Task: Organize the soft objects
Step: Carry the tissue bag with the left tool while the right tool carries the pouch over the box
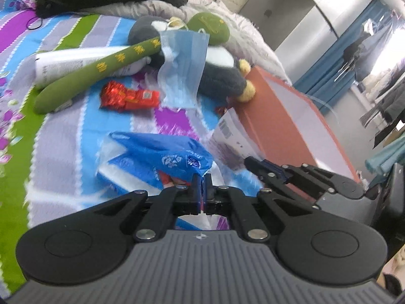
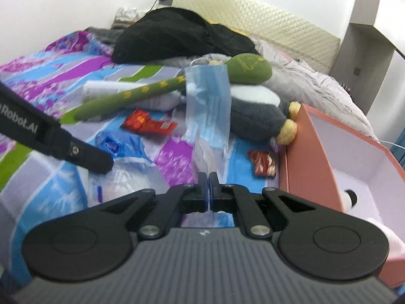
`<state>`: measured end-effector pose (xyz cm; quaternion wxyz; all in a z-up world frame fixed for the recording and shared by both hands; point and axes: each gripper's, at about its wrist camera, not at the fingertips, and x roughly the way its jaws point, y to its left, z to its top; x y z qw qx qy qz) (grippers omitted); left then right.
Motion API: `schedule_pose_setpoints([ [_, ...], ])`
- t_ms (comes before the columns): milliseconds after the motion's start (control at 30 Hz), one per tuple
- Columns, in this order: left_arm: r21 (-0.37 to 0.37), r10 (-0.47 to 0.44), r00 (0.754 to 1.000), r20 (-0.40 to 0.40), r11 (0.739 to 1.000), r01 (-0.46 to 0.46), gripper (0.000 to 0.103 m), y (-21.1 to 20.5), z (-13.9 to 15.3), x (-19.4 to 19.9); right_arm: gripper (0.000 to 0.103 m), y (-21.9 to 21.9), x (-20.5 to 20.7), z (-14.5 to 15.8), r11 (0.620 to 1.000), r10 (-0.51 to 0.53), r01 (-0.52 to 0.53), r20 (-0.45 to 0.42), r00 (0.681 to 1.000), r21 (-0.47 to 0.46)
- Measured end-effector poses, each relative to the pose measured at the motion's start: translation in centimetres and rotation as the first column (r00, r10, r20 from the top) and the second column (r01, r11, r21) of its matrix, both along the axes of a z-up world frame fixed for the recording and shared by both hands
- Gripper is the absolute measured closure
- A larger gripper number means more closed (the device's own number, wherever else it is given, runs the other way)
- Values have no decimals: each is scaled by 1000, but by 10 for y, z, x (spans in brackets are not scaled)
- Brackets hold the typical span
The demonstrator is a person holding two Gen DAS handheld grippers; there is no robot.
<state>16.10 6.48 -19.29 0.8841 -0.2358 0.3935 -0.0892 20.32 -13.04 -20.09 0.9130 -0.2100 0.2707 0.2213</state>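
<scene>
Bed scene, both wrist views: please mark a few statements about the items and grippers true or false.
1. A blue face mask is draped over the grey plush toy. True.
2. The pink box stands closed with a lid on. False: it is open on top, its white inside showing.
3. The left gripper is wide open. False: its jaws are shut, pinching the blue plastic bag.
4. A red snack packet lies on the striped bedspread. True.
5. The right gripper is shut. True.
</scene>
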Motion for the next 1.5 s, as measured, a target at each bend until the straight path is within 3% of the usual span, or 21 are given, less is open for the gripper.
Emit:
schedule_pose_setpoints([
  [333,20,-13,997,-72,1000,14,101,-2,-5,-46,98,-4,-44,-4,999,36,-38,-104,994,-17],
  [400,11,2,996,-88,1000,-1,101,-1,-7,-51,98,-6,-50,-7,999,42,-43,-138,990,-4],
  [500,58,18,995,-95,998,-12,99,-4,-6,-56,96,-10,-53,-9,998,50,-42,-194,980,47],
  [600,62,25,993,-112,998,-18,83,-6,-6,-55,95,-14,-52,-9,995,55,-34,-231,971,94],
  [633,51,27,993,-116,998,-21,71,-5,-6,-54,94,-15,-50,-8,994,55,-30,-244,968,104],
  [700,27,35,993,-112,999,-32,62,-5,-5,-53,90,-18,-48,-7,990,58,-19,-277,959,141],
  [767,2,44,992,-117,999,-44,61,-4,-5,-51,68,-24,-45,-7,981,61,3,-322,945,194],
  [800,-13,50,991,-124,999,-52,61,-4,-6,-50,62,-29,-43,-7,974,62,19,-345,937,227],
  [933,-63,104,983,-150,991,-114,60,0,-10,-45,58,-41,-38,-6,941,77,64,-396,915,332],
  [1000,-83,131,978,-165,986,-146,58,3,-13,-42,49,-46,-33,-7,926,57,105,-410,910,362],
  [1033,-92,147,974,-175,982,-164,57,4,-15,-41,45,-46,-30,-9,925,38,123,-409,912,360],
  [1167,-108,190,962,-193,971,-214,57,6,-21,-34,45,-36,-15,-22,938,-2,133,-381,924,319],
  [1367,-86,225,950,-219,965,-248,53,0,-27,-25,43,-23,-9,-46,972,6,77,-349,937,222],
  [1500,-72,231,947,-224,965,-252,53,-2,-31,-22,48,-20,-12,-49,981,14,47,-311,950,188],
])
